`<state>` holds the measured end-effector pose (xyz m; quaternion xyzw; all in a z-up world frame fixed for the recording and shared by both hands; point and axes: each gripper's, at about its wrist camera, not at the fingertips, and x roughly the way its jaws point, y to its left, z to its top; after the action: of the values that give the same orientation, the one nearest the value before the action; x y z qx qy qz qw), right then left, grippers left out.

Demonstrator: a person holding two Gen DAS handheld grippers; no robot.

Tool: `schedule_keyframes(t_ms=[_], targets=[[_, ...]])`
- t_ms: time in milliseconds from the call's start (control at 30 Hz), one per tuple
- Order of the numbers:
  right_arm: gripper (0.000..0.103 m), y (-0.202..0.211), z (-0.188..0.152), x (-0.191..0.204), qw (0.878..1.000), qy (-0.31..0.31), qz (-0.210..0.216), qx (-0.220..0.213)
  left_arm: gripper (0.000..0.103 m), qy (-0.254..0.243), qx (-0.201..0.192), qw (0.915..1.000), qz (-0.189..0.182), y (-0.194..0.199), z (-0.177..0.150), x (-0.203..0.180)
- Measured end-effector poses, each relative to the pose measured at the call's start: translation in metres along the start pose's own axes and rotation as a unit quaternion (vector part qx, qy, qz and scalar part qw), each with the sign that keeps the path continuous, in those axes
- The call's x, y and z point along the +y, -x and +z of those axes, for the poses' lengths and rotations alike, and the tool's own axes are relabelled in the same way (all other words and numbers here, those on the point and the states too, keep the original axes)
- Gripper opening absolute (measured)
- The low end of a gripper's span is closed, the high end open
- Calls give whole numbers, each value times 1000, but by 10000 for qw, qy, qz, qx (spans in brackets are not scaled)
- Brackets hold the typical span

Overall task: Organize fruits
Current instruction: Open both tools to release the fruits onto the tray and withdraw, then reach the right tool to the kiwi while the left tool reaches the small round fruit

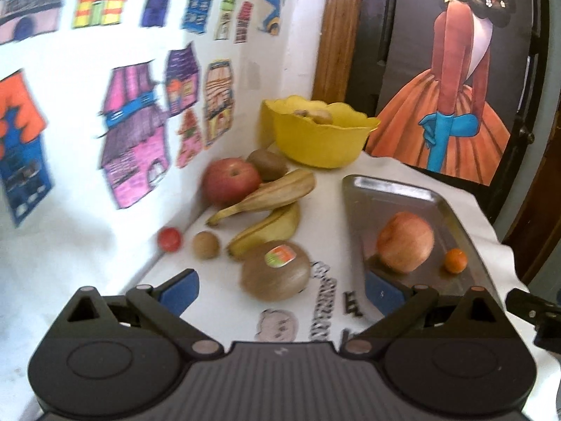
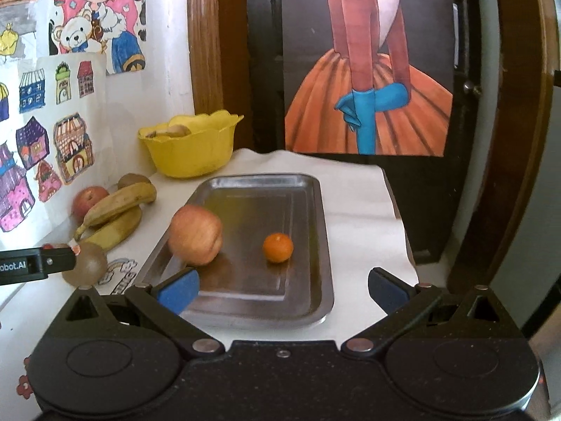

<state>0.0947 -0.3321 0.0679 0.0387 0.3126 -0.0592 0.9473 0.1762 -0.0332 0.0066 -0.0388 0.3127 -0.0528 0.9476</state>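
A steel tray (image 2: 305, 189) (image 1: 392, 189) holds a pale red apple (image 2: 195, 234) (image 1: 405, 241) and a small orange (image 2: 277, 247) (image 1: 455, 260). Left of the tray lie a large kiwi with a sticker (image 1: 276, 270) (image 2: 87, 263), two bananas (image 1: 266, 196) (image 2: 119, 203), a red apple (image 1: 231, 181) (image 2: 88, 200), two smaller kiwis (image 1: 206, 244) (image 1: 268, 164) and a small red fruit (image 1: 169, 239). My left gripper (image 1: 280, 293) is open just short of the large kiwi. My right gripper (image 2: 282, 289) is open over the tray's near end, empty.
A yellow bowl (image 1: 319, 133) (image 2: 191, 145) with something brownish inside stands at the back by the wall. A wall of coloured drawings (image 1: 133, 129) runs along the left. A dark door with a poster (image 2: 368, 80) stands behind the table. The white cloth's right edge (image 2: 396, 210) drops off.
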Motion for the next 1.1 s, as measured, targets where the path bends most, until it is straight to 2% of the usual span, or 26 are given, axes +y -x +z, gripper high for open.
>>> schedule_keyframes(t_ms=[233,600,1100], targets=[[102,15,-13,19,9991,-79,51,420,102,25,228,9996,182,7,-14,27],[102,3,-22,45,9917,-260,435,1185,102,44,449,9979,471,12,-28,45],[102,-5,-18,66,9888,-7,776,1277,102,106,465,9968,646,17,-29,51]])
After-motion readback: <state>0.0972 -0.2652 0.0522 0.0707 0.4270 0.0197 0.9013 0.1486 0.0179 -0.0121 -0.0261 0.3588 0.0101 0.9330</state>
